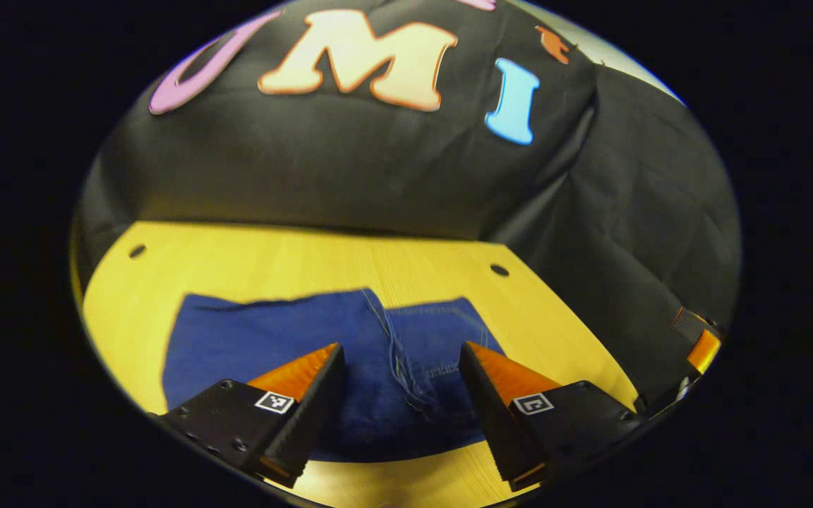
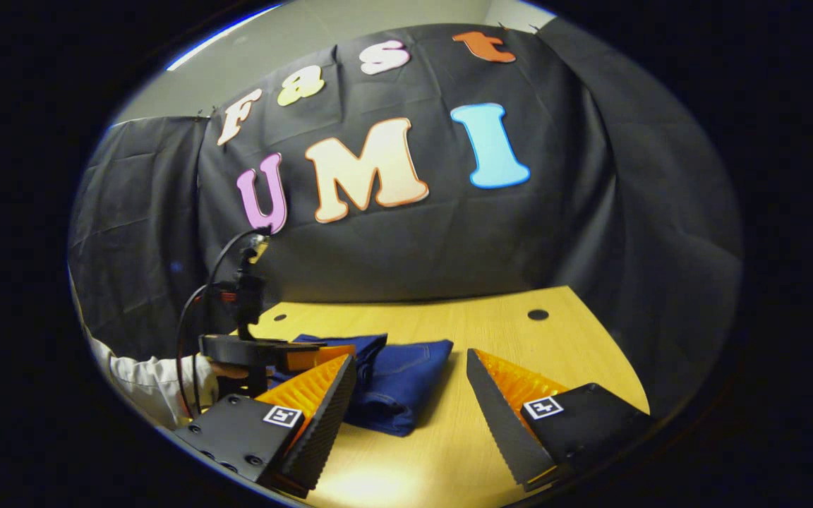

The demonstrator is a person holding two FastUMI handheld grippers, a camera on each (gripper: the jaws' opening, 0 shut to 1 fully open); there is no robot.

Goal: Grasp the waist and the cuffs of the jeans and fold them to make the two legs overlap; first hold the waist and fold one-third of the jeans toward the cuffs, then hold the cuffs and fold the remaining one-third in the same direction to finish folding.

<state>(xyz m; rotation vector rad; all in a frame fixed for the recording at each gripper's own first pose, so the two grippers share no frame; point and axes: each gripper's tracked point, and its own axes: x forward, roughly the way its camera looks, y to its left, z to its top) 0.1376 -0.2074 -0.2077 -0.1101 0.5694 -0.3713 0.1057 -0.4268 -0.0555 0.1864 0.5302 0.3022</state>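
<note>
- Folded jeans (image 1: 308, 353) lying as a compact blue bundle on the wooden table (image 1: 251, 261), nearer the table's front than the black cloth wall behind it.
- In the left gripper view, left gripper (image 1: 401, 353) held above the jeans with its jaws spread wide, nothing between them; a stitched seam and a pocket of the jeans seen through the gap.
- Left fingers (image 1: 308, 370) apart from the denim, as far as can be told; no contact visible.
- In the right gripper view, right gripper (image 2: 411, 363) also spread wide and empty, poised over bare table just beside the jeans (image 2: 406, 384), on the side toward the table's (image 2: 519, 339) round hole (image 2: 538, 315).
- Rounded folded edge of the jeans facing the right gripper, the layers stacked one on another.
- Seen from the right gripper view, the left gripper (image 2: 315, 351) hanging low over the far part of the jeans, held by a hand (image 2: 226, 368) in a white sleeve (image 2: 152, 384), with a black cable (image 2: 198, 303) looping up from it.
- Two small round holes near the table's back edge, beyond the jeans.
</note>
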